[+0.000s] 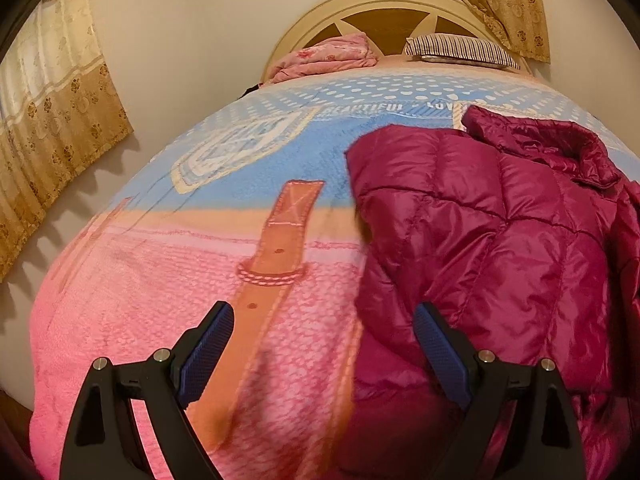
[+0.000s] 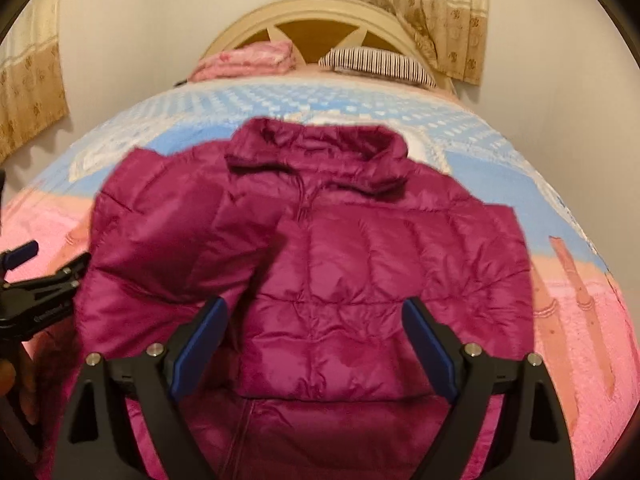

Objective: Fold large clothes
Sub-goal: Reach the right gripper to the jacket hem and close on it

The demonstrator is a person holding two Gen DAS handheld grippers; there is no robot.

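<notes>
A magenta quilted puffer jacket (image 2: 340, 240) lies on the bed, collar toward the headboard, its left sleeve folded across the front. In the left wrist view the jacket (image 1: 500, 232) fills the right half. My right gripper (image 2: 316, 320) hovers over the jacket's lower front, open, with nothing pinched between its blue pads. My left gripper (image 1: 324, 328) is open above the pink blanket, just left of the jacket's edge, and it also shows at the left edge of the right wrist view as a black frame (image 2: 36, 280) with a hand under it.
The bed is covered by a pink and blue blanket (image 1: 180, 280). A folded pink cloth (image 1: 324, 58) and a striped pillow (image 1: 460, 50) lie by the cream headboard (image 1: 380, 4). Patterned curtains (image 1: 52, 120) hang on the left wall and behind the headboard.
</notes>
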